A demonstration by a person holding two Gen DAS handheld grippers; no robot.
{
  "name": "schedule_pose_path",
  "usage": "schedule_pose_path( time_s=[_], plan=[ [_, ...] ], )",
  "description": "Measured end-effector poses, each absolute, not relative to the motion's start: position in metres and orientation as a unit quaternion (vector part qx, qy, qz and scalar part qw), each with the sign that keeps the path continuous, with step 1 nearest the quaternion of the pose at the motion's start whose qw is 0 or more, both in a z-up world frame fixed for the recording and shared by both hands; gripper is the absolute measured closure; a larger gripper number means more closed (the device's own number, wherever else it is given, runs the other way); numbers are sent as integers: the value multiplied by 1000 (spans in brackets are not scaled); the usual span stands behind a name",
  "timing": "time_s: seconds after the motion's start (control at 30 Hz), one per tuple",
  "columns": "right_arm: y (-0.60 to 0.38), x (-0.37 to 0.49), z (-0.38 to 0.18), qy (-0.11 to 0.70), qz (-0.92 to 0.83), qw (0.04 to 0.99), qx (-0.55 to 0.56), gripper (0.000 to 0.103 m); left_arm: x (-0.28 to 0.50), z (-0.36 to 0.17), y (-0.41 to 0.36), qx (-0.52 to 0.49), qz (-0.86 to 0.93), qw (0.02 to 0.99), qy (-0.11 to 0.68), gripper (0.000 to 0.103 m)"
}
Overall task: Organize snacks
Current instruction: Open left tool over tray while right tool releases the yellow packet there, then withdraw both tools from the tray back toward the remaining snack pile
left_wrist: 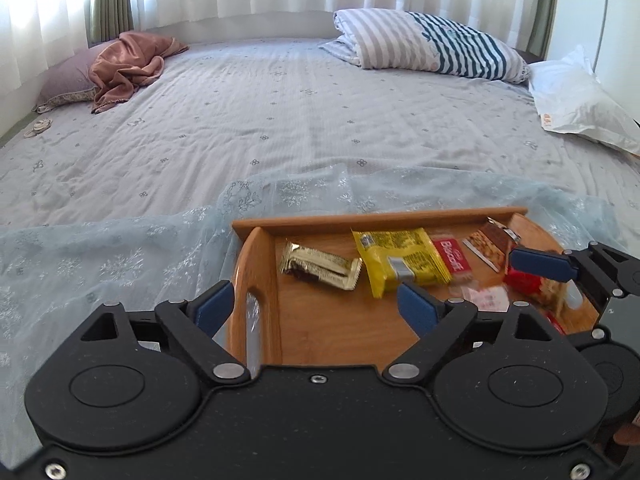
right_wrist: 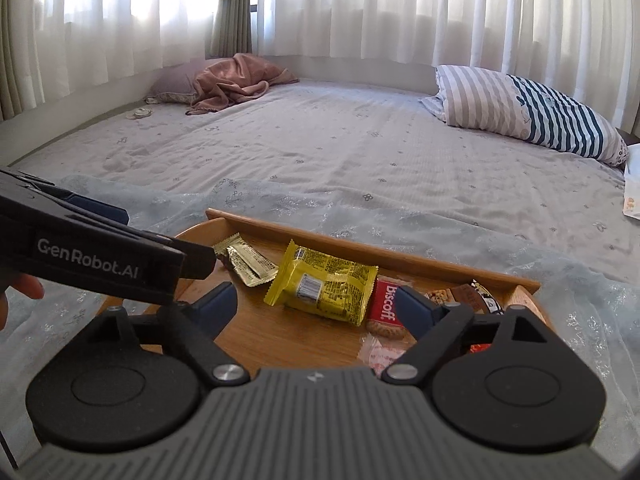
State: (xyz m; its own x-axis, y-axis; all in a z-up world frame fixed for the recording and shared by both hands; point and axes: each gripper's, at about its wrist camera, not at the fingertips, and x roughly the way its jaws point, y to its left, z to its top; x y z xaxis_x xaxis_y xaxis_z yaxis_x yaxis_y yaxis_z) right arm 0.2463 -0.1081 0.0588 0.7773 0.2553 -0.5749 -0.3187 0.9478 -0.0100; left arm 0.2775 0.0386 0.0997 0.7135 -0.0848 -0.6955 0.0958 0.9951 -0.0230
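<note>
Okay, both my sets of fingers are spread wide w/ nothing between them. My left gripper (left_wrist: 316, 304) hangs over the left end of the wooden tray (left_wrist: 256, 256); one blue pad sits outside the tray's left wall, the other over the tray floor. My right gripper (right_wrist: 320, 308) hangs over the tray's near-right part.

The tray sits on a pale blue lace cloth (left_wrist: 120, 256) on the bed (left_wrist: 280, 120). In it, left to right: gold wrapper (left_wrist: 320, 267), yellow packet (left_wrist: 400, 258) in the middle, red Biscoff pack (left_wrist: 450, 260) touching it, nut bar (left_wrist: 490, 246) at the far right. Pink-white sachet (left_wrist: 486, 298) and red packs nearer me are blurred, can't tell more.

Far off: striped pillow (left_wrist: 432, 46) on the right, brown cloth (left_wrist: 128, 66) on the left.
</note>
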Motion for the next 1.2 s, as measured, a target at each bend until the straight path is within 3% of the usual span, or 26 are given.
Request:
schedule_pose_path(
  time_s=[0.77, 1.2],
  plan=[
    [-136, 109, 42, 254, 209, 941, -78, 0, 120, 82, 33, 2, -93, 935, 343, 9],
    [-154, 59, 25, 250, 192, 949, -20, 0, 70, 56, 38, -21, -96, 929, 356, 7]
  ],
)
